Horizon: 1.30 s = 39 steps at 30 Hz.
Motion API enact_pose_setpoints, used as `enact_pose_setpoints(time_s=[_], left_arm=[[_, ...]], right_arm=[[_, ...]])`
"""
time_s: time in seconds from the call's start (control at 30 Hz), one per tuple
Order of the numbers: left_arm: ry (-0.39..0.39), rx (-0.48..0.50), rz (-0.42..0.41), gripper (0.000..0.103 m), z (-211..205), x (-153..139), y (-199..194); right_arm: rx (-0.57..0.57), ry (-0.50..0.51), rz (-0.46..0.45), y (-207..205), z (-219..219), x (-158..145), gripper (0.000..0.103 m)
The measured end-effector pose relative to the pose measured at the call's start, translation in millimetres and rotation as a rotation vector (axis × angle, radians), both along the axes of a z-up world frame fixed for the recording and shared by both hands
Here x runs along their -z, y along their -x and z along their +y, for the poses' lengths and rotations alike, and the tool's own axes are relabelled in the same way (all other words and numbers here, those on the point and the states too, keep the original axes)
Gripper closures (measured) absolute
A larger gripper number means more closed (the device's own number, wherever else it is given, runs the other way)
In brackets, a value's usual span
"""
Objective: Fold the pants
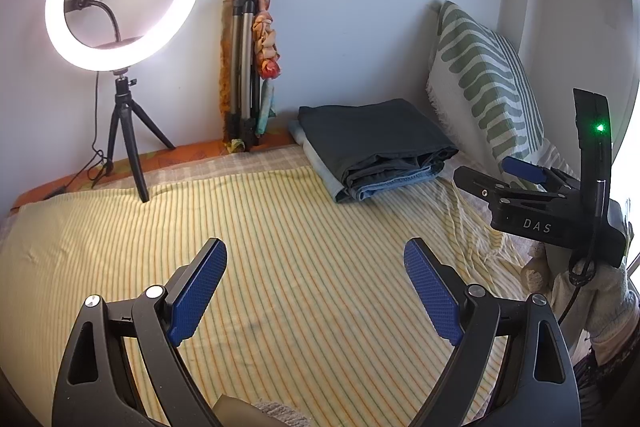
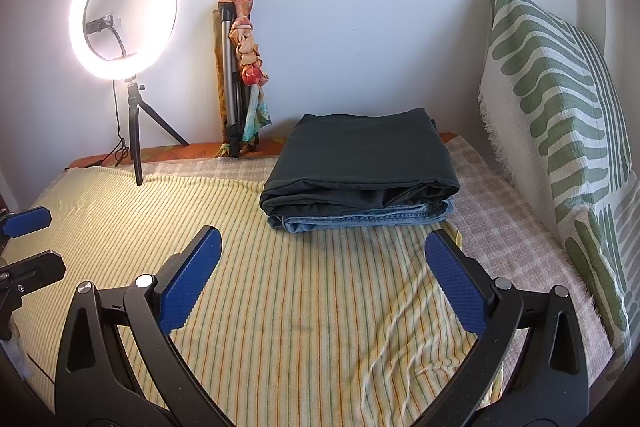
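Folded dark grey pants (image 2: 360,155) lie on top of folded blue jeans (image 2: 368,217) in a neat stack at the far side of the bed; the stack also shows in the left wrist view (image 1: 372,139). My left gripper (image 1: 316,291) is open and empty above the yellow striped sheet (image 1: 280,247), well short of the stack. My right gripper (image 2: 324,279) is open and empty, just in front of the stack. The right gripper's body (image 1: 532,203) shows at the right of the left wrist view.
A lit ring light on a small tripod (image 2: 124,19) stands at the far left of the bed. A folded tripod with a scarf (image 2: 236,75) leans on the wall. A green-patterned pillow (image 2: 560,99) leans at the right.
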<state>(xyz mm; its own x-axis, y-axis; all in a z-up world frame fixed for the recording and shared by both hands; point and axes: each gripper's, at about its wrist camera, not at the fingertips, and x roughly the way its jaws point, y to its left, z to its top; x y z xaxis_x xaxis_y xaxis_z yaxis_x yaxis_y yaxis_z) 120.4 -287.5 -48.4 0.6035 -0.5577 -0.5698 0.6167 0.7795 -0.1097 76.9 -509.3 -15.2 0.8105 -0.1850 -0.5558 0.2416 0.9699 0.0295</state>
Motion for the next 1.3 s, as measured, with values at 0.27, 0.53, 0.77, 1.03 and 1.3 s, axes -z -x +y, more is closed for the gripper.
enact_pose_setpoints(time_s=[0.27,0.53,0.77,1.03,1.3], left_arm=[[0.003,0.007,-0.003,0.012,0.3,-1.7,0.6],[0.000,0.004,-0.004,0.012,0.6,-2.5,0.5],[-0.006,0.000,-0.006,0.012,0.6,-2.6,-0.1],[-0.010,-0.006,-0.005,0.012,0.5,-1.3,-1.2],[-0.022,-0.014,-0.051,0.012,3.0,0.0,1.7]], right_arm=[[-0.004,-0.005,0.003,-0.2,0.4,0.7,0.000],[-0.013,-0.005,0.007,-2.1,1.5,2.0,0.000],[-0.016,-0.004,0.010,-2.5,4.2,2.5,0.000],[-0.015,-0.008,0.011,-2.5,4.0,2.8,0.000],[-0.022,-0.012,0.022,-4.7,7.2,5.5,0.000]])
